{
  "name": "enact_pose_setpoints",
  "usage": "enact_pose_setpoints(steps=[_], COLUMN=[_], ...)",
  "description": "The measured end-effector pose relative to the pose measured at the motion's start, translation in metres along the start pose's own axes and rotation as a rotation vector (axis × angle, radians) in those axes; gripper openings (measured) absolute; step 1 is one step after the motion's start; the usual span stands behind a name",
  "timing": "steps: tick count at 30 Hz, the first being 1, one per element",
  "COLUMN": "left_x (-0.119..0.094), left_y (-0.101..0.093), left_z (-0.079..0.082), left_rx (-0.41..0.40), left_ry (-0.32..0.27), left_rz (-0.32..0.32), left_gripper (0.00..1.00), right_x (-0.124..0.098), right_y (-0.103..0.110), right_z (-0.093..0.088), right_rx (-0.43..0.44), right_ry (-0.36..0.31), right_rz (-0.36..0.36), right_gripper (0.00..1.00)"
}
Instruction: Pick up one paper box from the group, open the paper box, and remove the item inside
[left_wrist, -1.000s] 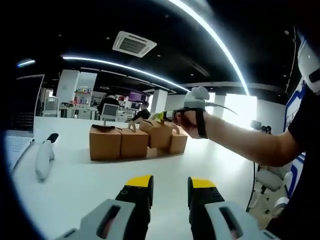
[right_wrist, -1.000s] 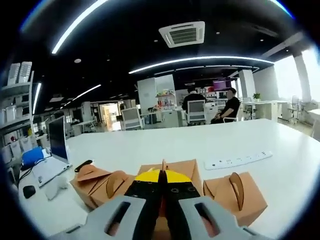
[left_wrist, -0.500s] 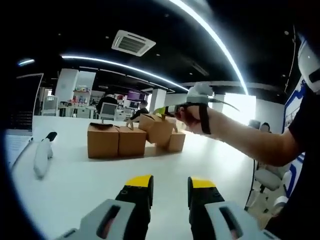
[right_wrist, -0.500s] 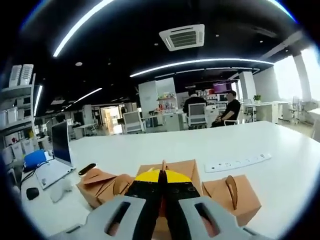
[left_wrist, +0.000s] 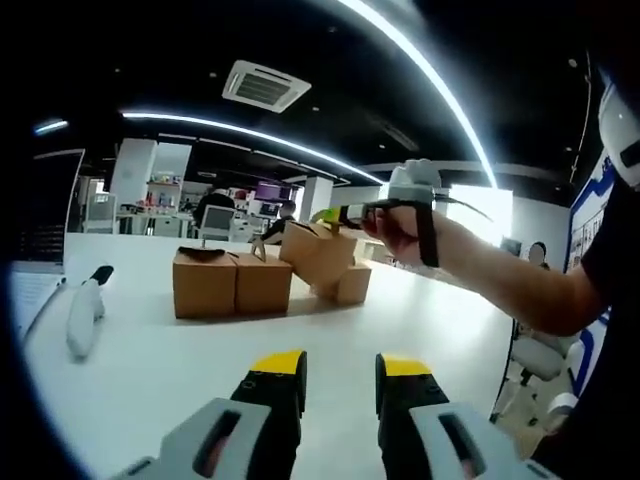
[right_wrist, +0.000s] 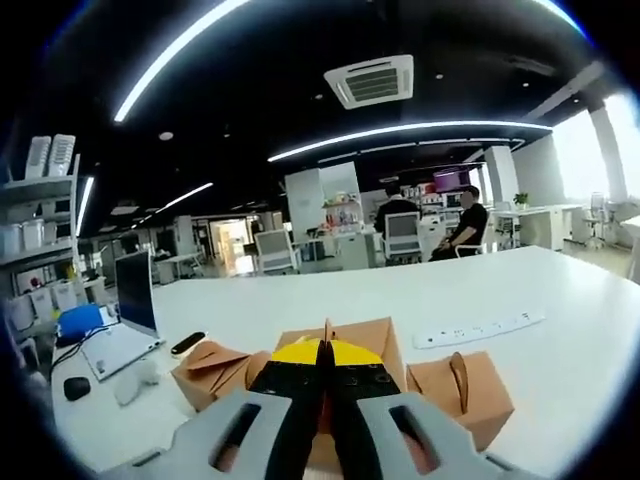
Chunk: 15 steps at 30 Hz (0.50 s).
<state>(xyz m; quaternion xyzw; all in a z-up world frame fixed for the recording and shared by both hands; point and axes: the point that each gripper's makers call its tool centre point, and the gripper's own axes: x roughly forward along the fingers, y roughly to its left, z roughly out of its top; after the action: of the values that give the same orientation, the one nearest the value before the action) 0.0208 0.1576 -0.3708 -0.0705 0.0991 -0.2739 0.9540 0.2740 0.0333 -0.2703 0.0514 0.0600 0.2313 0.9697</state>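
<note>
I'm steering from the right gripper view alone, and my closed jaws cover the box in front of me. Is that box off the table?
Observer: Yes, it seems so. In the left gripper view, the right hand-held gripper holds the paper box by its top. The box hangs tilted, above the boxes on the table.
Operator: Is the other gripper free to open it?
Observer: The left hand-held gripper is open and holds nothing. It is low over the table, short of the boxes.
</note>
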Motion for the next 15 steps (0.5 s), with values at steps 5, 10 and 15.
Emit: enact_pose_setpoints(steps=[5,10,15], left_x=[0.0,0.001,0.002], left_y=[-0.002,-0.006,-0.009], left_z=[-0.002,-0.005,-0.003], left_rx=[0.003,0.006,-0.002], left_ry=[0.008,0.016,0.013], left_rz=[0.007,0.0,-0.007], left_gripper=[0.29,0.29,0.29], right_x=[-0.005,-0.013,-0.022], right_y=[-0.003,-0.002,0.003], right_z=[0.0,0.001,0.007], right_rx=[-0.004,-0.024,-0.025], right_ry=[-0.005,-0.015,-0.024], right_rz=[0.0,0.007,0.016], right_gripper=[0.02,0.02,0.02])
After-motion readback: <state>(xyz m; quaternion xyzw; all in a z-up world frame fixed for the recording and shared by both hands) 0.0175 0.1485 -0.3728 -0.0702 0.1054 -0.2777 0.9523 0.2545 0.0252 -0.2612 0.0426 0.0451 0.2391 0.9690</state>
